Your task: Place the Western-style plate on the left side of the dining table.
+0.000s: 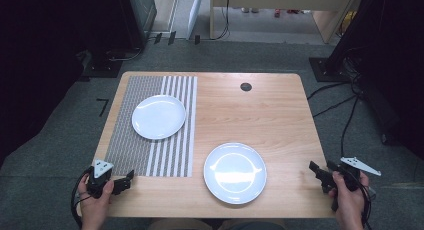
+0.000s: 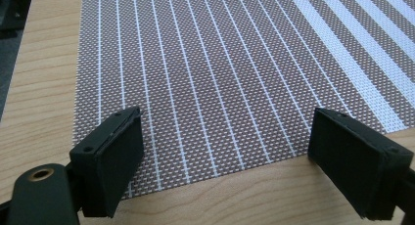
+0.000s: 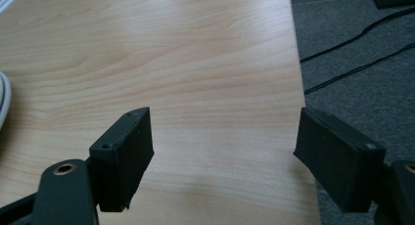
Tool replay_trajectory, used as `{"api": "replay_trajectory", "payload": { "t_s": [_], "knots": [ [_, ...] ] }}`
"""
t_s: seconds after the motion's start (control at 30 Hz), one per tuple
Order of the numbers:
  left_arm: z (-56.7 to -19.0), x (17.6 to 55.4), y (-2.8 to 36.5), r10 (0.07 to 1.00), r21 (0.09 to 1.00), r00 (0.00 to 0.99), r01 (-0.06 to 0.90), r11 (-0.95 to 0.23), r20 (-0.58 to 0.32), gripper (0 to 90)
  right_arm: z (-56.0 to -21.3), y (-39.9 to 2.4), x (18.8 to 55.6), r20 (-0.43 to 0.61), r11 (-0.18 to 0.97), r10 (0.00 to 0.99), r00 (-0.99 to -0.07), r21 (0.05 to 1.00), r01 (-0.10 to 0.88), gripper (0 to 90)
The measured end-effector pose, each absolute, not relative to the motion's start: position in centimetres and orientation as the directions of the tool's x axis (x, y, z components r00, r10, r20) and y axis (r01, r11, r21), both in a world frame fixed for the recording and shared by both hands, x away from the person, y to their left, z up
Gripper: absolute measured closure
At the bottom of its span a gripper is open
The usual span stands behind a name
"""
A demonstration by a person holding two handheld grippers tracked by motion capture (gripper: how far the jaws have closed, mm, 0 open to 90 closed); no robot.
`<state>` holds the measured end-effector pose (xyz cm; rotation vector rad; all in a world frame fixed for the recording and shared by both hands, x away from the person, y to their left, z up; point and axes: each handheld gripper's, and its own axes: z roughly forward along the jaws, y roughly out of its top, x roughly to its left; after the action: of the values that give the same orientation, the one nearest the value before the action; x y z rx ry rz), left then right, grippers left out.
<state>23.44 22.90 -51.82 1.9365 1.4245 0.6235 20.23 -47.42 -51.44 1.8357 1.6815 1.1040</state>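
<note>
Two white plates rest on the wooden table (image 1: pixel 250 115). One plate (image 1: pixel 159 116) lies on the striped placemat (image 1: pixel 150 140) at the left; the other plate (image 1: pixel 235 172) lies on bare wood near the front edge. My left gripper (image 1: pixel 128 180) is held low at the front left, just off the placemat's (image 2: pixel 195 78) near edge, open with nothing between its jaws (image 2: pixel 222 161). My right gripper (image 1: pixel 316 170) hovers at the table's front right edge, open and empty (image 3: pixel 222 156). A sliver of the near plate's rim (image 3: pixel 3 100) shows at the left of the right gripper view.
A small dark round grommet (image 1: pixel 245 86) sits in the table top at the back. Cables (image 3: pixel 352 39) trail over the grey carpet to the right of the table. Dark equipment stands (image 1: pixel 105 65) flank the back corners.
</note>
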Motion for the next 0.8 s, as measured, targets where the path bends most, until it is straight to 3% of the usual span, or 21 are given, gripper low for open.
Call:
{"api": "replay_trajectory", "payload": {
  "t_s": [0.5,0.8],
  "knots": [
    [-51.8,23.4,22.9,0.955,0.735,0.298,0.648,-0.202,0.0,13.2,-52.4,-46.0,20.0,0.113,-0.042,0.991,-0.066,0.75,0.66,20.6],
    [-51.8,23.4,22.9,0.955,0.735,0.298,0.647,-0.202,0.0,13.2,-52.5,-44.9,20.2,0.034,0.034,0.996,-0.086,0.734,0.679,15.2]
  ]
}}
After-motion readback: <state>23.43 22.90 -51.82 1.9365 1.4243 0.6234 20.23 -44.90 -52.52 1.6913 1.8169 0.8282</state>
